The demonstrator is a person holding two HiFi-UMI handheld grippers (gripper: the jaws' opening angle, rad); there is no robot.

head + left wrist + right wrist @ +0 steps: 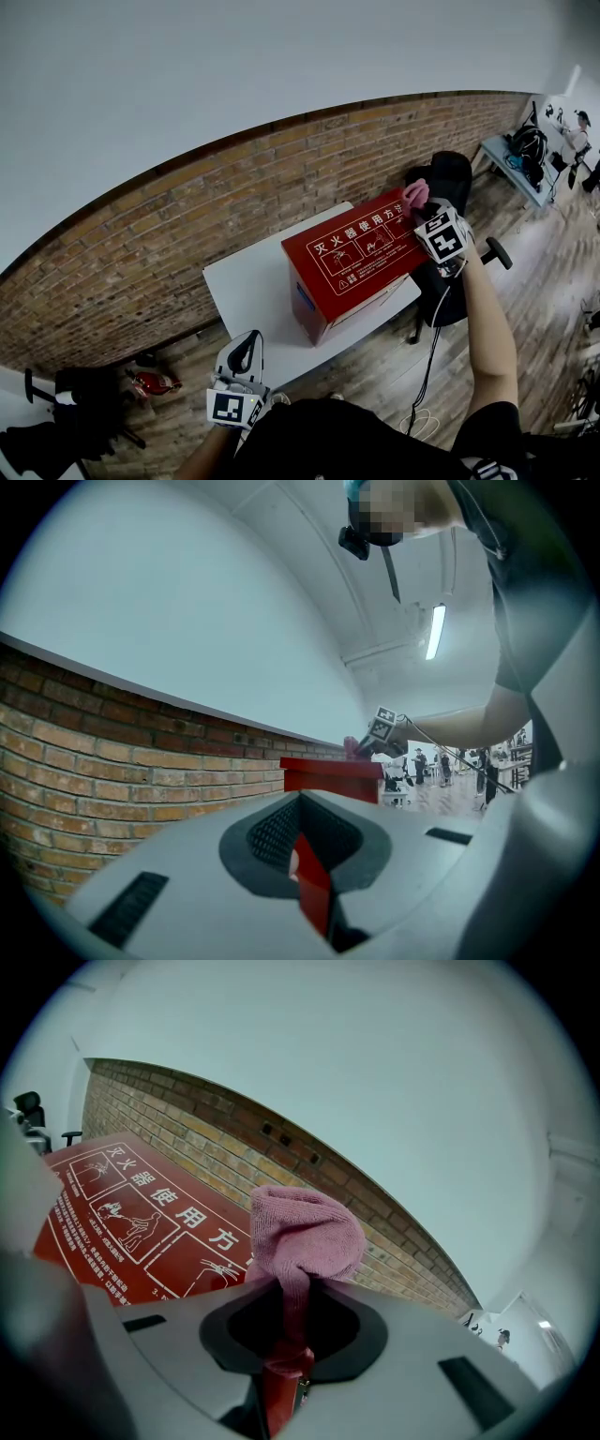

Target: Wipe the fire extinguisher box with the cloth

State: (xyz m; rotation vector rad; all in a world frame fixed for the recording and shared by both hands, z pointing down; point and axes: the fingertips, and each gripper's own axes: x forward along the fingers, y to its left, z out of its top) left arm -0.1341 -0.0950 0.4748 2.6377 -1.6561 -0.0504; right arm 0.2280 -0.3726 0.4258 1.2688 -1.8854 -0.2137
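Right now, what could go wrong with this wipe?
1. The left gripper is off the box, so wiping may slide it toward the table edge it sits near.
2. The right gripper pinches only a fold of the cloth; dragging may pull it out.

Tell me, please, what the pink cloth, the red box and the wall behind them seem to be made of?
The pink cloth looks like soft, matte knit or microfibre: a fine looped texture shows, and it bunches in folds. The red fire extinguisher box is probably painted sheet metal, smooth with crisp edges, though plastic is possible. The wall has a band of bare brick with mortar lines.
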